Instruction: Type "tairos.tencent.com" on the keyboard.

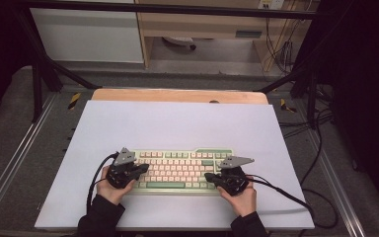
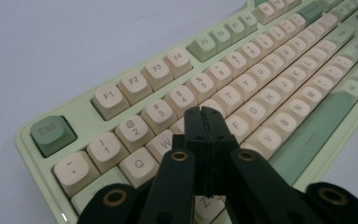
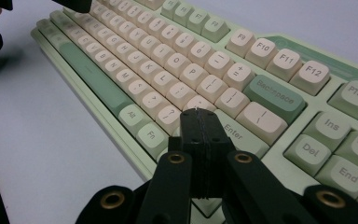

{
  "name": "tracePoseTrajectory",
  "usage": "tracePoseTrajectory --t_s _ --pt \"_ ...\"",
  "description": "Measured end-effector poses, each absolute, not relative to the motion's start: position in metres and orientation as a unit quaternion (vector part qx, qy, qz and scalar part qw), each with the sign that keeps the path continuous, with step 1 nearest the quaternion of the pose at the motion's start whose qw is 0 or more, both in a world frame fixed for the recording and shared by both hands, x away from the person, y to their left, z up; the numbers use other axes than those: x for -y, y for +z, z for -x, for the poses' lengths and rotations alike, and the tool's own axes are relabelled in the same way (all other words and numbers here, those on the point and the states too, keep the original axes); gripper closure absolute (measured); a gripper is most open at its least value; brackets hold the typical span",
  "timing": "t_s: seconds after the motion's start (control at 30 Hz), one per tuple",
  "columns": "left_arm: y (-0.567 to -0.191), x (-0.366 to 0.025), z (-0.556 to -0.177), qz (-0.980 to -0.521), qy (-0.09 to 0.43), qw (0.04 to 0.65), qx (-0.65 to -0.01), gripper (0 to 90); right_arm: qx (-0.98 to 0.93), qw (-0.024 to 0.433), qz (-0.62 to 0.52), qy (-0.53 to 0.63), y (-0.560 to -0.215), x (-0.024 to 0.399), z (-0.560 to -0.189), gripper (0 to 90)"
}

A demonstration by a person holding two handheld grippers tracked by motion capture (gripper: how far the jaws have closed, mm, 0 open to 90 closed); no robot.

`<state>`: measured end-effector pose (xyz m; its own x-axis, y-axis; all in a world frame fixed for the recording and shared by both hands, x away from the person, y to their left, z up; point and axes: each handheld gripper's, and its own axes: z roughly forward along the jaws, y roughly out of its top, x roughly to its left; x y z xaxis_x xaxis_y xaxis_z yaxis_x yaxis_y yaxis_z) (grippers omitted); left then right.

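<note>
A pale green keyboard [image 1: 180, 170] with cream and green keys lies on the white sheet near the front. My left gripper [image 1: 145, 169] hovers over its left end, jaws pressed together and empty. In the left gripper view the left gripper [image 2: 205, 111] sits over the keys near W and E of the keyboard [image 2: 261, 79]. My right gripper [image 1: 208, 176] is over the right end, also shut on nothing. In the right gripper view the right gripper [image 3: 198, 112] is just beside the Enter key of the keyboard [image 3: 177, 60].
The white sheet [image 1: 177, 123] covers a wooden table [image 1: 177, 95]. Black cables [image 1: 286, 195] trail from both grippers across the sheet. A black frame [image 1: 42, 64] and loose wires [image 1: 321, 123] flank the table. In the right gripper view, the left gripper [image 3: 72, 3] peeks in at the top left.
</note>
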<state>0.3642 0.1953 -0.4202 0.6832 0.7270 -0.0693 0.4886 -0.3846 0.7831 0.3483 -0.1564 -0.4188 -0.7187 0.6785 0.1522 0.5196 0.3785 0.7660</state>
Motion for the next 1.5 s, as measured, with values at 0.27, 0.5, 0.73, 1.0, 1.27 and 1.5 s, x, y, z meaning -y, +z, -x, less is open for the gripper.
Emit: tracePoseTrajectory --t_s 0.27,0.5,0.73,1.0,1.27,1.5 --pt "-0.418 -0.202 -0.356 -0.819 0.142 0.416 -0.368 89.9 -0.824 0.086 -0.365 0.426 -0.418 0.155 -0.348 90.0" --pt "-0.416 -0.208 -0.352 -0.817 0.142 0.419 -0.37 89.9 -0.825 0.083 -0.361 0.428 -0.417 0.15 -0.348 90.0" --pt "-0.416 -0.212 -0.349 -0.815 0.141 0.421 -0.371 89.9 -0.829 0.079 -0.352 0.427 -0.415 0.14 -0.349 90.0" --pt "-0.417 -0.214 -0.349 -0.816 0.14 0.42 -0.372 90.0 -0.836 0.073 -0.337 0.427 -0.413 0.12 -0.351 90.0" --pt "-0.418 -0.214 -0.349 -0.816 0.139 0.42 -0.372 89.9 -0.841 0.067 -0.328 0.426 -0.413 0.098 -0.356 90.0" --pt "-0.418 -0.214 -0.349 -0.816 0.138 0.421 -0.372 89.9 -0.845 0.06 -0.322 0.423 -0.417 0.077 -0.361 90.0"
